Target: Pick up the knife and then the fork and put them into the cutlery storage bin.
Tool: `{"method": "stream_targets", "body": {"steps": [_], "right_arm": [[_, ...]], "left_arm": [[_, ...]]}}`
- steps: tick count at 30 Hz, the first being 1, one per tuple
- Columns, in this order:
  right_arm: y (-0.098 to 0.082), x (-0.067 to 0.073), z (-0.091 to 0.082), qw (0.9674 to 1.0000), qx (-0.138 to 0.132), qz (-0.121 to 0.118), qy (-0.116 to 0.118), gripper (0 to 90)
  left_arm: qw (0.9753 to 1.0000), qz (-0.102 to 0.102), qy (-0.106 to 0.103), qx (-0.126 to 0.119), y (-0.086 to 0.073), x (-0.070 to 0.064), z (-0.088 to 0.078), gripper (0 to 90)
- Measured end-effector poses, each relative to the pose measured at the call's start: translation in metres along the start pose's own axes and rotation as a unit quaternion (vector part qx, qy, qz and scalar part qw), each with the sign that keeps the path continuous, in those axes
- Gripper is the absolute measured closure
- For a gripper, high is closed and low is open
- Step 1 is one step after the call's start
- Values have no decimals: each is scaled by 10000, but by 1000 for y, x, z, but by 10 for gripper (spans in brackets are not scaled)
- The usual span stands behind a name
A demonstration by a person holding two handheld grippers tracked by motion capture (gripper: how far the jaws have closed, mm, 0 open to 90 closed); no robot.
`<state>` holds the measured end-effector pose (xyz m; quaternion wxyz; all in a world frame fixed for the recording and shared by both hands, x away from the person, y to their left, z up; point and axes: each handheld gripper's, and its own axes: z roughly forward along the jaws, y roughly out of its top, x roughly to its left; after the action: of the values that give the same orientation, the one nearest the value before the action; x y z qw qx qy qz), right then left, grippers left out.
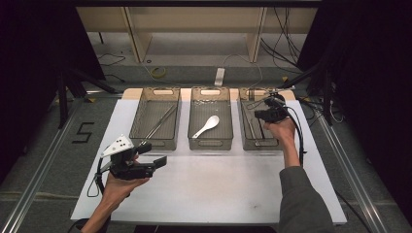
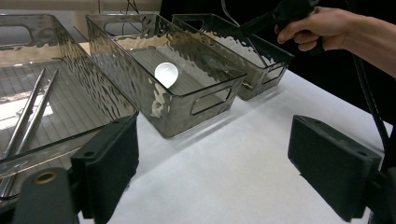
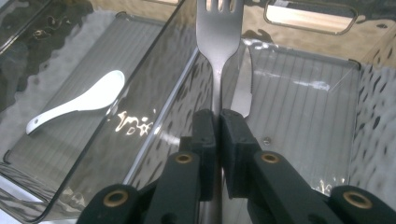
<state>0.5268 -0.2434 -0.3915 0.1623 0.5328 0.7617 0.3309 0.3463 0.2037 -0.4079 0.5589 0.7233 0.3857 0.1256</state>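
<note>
**Fork pinched over the right bin**

A silver metal fork (image 3: pixel 218 42) is clamped by its handle between the pressed-together jaws of the right hand-held gripper (image 3: pixel 217 122), tines pointing away, above the clear ribbed plastic bin on the right (image 1: pixel 244 127). A metal knife (image 3: pixel 242 91) lies on that bin's floor just beside the fork. The middle clear bin (image 1: pixel 210 144) holds a white ceramic soup spoon (image 1: pixel 206 126); the left clear bin (image 1: pixel 138 127) holds metal chopsticks (image 1: pixel 160 121). At the near left, the left hand-held gripper (image 1: pixel 156 154) hovers over the white table (image 1: pixel 214 184), jaws spread and empty.

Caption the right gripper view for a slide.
Right gripper clamps a steel fork upright over the right-hand clear bin, white spoon in the neighbouring bin.
</note>
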Motion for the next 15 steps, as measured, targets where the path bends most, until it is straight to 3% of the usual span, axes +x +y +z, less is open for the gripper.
{"method": "stream_targets", "body": {"steps": [15], "right_arm": [[-10,-3,10,9998,67,189,-5,850]], "left_arm": [[10000,-4,0,9,0,0,1,157]]}}
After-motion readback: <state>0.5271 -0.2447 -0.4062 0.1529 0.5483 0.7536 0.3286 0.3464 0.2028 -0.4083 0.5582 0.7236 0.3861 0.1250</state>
